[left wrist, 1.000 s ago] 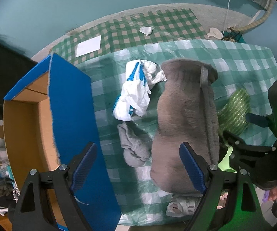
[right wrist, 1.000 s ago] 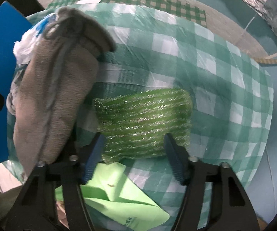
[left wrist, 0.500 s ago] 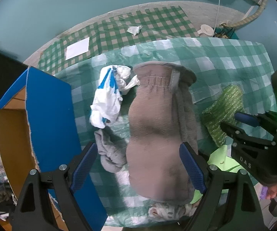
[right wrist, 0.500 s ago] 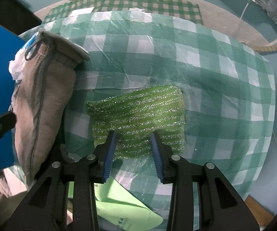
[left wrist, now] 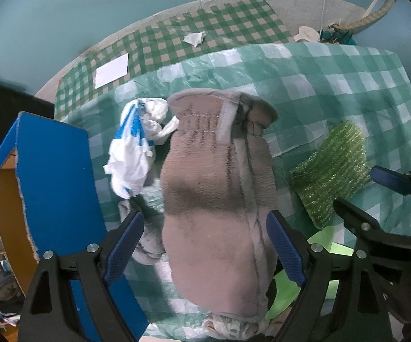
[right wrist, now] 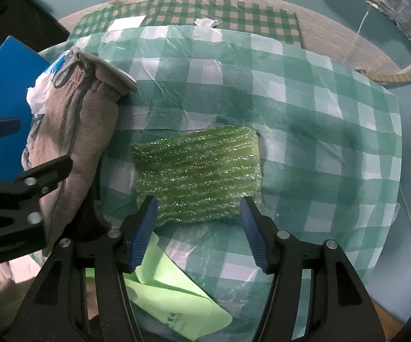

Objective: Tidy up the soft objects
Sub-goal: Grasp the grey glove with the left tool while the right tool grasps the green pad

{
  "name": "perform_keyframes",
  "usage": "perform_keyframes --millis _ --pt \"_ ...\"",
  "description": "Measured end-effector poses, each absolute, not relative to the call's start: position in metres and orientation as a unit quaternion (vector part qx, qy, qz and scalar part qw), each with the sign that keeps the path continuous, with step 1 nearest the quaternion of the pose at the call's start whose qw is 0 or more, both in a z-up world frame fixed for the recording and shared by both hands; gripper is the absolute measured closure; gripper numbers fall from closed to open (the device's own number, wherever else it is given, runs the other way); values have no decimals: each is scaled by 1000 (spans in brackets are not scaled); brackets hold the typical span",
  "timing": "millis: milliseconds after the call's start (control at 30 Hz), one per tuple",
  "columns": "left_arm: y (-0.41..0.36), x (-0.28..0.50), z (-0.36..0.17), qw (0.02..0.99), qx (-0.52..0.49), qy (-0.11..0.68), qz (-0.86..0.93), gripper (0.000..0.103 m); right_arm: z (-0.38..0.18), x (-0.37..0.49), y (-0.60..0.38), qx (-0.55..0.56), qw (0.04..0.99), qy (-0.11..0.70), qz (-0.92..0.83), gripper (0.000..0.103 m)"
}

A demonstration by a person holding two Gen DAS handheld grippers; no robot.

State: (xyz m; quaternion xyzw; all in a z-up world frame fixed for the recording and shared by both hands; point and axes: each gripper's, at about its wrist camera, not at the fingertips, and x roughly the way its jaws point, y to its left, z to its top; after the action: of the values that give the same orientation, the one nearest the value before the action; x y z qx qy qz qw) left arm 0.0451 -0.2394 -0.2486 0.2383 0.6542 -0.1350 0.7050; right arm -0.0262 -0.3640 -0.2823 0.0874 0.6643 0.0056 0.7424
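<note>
A large grey-brown fleece glove [left wrist: 219,188] lies on the green checked tablecloth [left wrist: 333,79]; it also shows in the right wrist view [right wrist: 74,131]. My left gripper [left wrist: 205,248] is open, its fingers on either side of the glove's near end. A sparkly green scrub cloth [right wrist: 199,171] lies right of the glove and also shows in the left wrist view [left wrist: 333,165]. My right gripper [right wrist: 199,233] is open, with the cloth's near edge between its fingers. A white and blue plastic bag [left wrist: 137,148] and a grey sock [left wrist: 148,242] lie left of the glove.
A blue cardboard box [left wrist: 54,199] with a brown inside stands open at the table's left edge. A light green cloth [right wrist: 174,293] lies at the near edge under my right gripper. Crumpled white fabric [left wrist: 234,325] sits at the near edge. A second checked cloth [left wrist: 194,42] covers the floor behind.
My right gripper narrowed around the green cloth half a second ago and now stands wide open again. My left gripper shifted right and now straddles the glove.
</note>
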Motion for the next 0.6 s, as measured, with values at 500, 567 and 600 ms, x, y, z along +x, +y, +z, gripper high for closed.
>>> perform_keyframes --millis 500,567,600 --pt "-253 47 -279 686 243 675 -120 16 -278 -38 -372 90 738 669 3 42" --pt "-251 47 -282 685 239 678 -119 19 -278 -38 -371 90 738 669 5 42" --pt "-250 46 -284 684 237 679 -118 21 -278 -38 -370 89 738 669 6 42"
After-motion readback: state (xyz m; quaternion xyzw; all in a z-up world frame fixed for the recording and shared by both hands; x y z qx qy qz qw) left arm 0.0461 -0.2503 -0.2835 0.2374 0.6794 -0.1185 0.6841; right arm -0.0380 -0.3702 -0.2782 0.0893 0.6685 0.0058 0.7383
